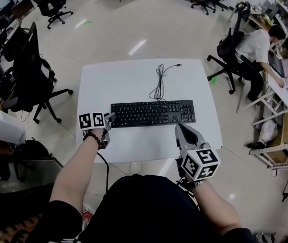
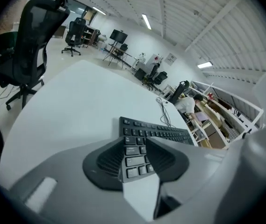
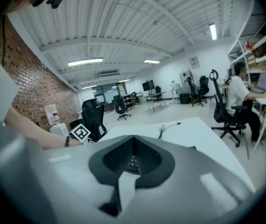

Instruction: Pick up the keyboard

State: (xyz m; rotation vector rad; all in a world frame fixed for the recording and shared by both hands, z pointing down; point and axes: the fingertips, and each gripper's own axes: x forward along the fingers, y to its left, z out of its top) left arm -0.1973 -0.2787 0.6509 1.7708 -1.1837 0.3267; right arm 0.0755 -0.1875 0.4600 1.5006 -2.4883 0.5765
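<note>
1. The keyboard [image 1: 153, 113] is lying flat on the white table [image 1: 133, 80], roughly at its middle, with its cable [image 1: 159, 82] trailing toward the far edge; it is not yet lifted
2. The left gripper [image 1: 111, 118] is reaching in at the keyboard's left end. In the left gripper view its jaws are standing moderately apart, and the end columns of keys are sitting in the gap between the pads. The pads are lying close on either side, but nothing is showing that they are squeezing
3. The right gripper [image 1: 180, 128] is hovering just in front of the keyboard's near edge, toward its right half. In the right gripper view its jaws are drawn almost together, leaving only a slit through which a few keys are showing; it is holding nothing
4. By my reading, the step in hand is getting a grip: the left side is lining up on the end, and the right side is not engaging
5. The next move is probably calling for the left jaws to close firmly on that end. A long flat board held at one end is likely to sag and twist, so the right gripper would probably need to open and take the other end before any lift, with the cable left free to follow
</note>
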